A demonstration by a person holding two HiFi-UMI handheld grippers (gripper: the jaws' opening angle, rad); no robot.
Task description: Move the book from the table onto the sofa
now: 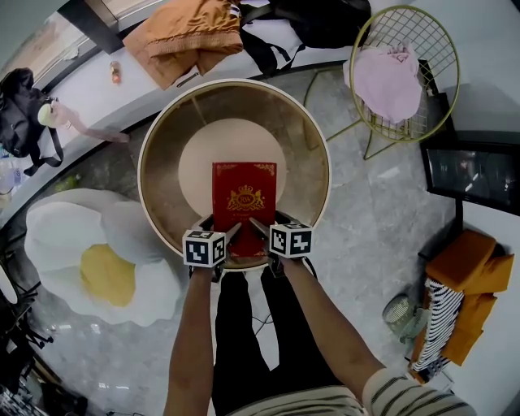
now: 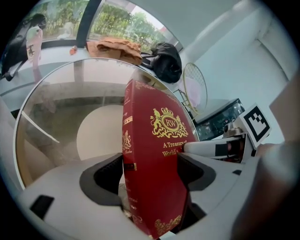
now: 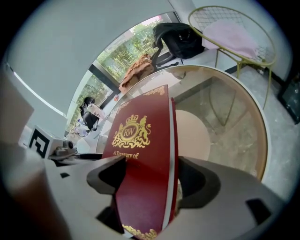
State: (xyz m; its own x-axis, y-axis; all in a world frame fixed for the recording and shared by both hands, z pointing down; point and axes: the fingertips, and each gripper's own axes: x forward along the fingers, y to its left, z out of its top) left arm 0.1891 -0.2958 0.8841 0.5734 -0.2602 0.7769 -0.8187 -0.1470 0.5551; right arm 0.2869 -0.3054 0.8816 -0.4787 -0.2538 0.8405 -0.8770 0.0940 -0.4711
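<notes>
A red hardback book [image 1: 244,203] with a gold crest lies flat on the round glass table [image 1: 148,154], near its front edge. My left gripper [image 1: 221,232] straddles the book's near left corner, and my right gripper [image 1: 272,228] straddles the near right corner. In the left gripper view the book [image 2: 154,150] stands between the wide jaws of the left gripper [image 2: 152,177], with a gap beside the spine. The right gripper [image 3: 152,179] likewise has the book [image 3: 140,150] between wide jaws, with a gap at the page edge. Neither pair of pads visibly presses on it.
A white ledge [image 1: 89,101] beyond the table carries an orange garment [image 1: 191,32] and a black bag [image 1: 325,20]. A gold wire chair [image 1: 443,57] with pink cloth stands back right. An egg-shaped cushion [image 1: 97,260] lies left. A dark screen [image 1: 471,171] and orange clothes [image 1: 467,272] are right.
</notes>
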